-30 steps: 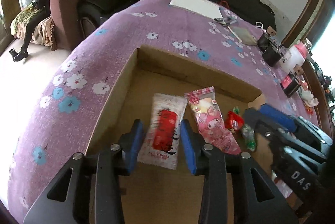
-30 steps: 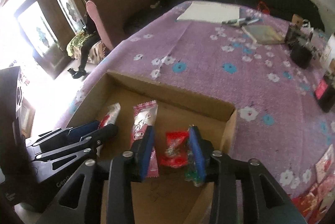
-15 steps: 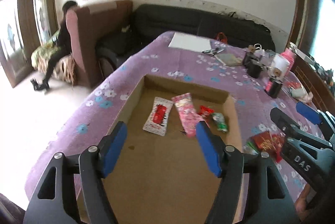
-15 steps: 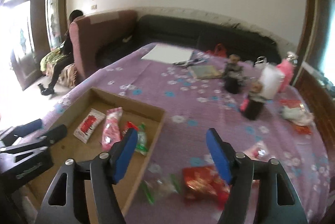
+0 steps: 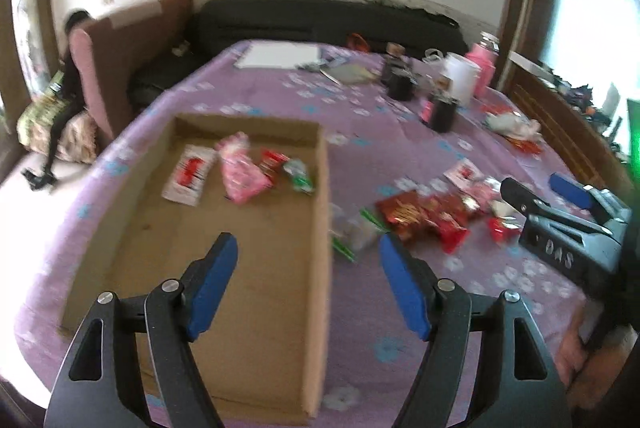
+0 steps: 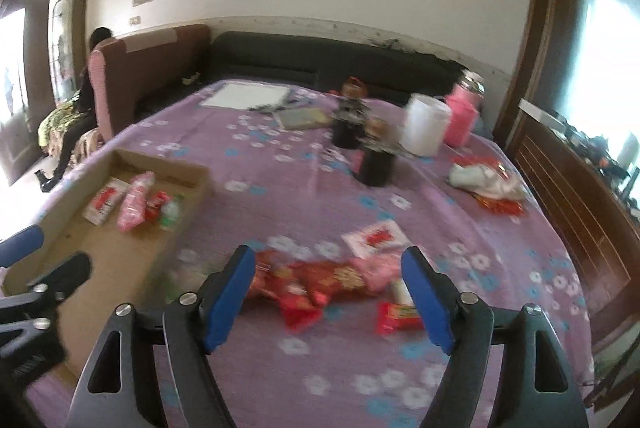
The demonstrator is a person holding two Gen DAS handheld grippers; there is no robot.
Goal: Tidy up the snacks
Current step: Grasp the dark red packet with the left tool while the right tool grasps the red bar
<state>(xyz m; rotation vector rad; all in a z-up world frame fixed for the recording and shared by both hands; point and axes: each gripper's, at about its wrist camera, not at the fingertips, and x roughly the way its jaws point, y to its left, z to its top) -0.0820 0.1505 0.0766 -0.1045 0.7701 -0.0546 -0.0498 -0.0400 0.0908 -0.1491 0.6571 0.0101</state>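
Four snack packs sit in a row at the far end of the shallow brown cardboard box: a white-and-red packet, a pink wrapped pack, a small red candy and a green-and-white one, left to right. Right of the box, a loose pile of red and pink snack wrappers is scattered on the purple flowered tablecloth. Left gripper hangs over the box's right wall and right gripper over the pile, both spread wide with nothing in them.
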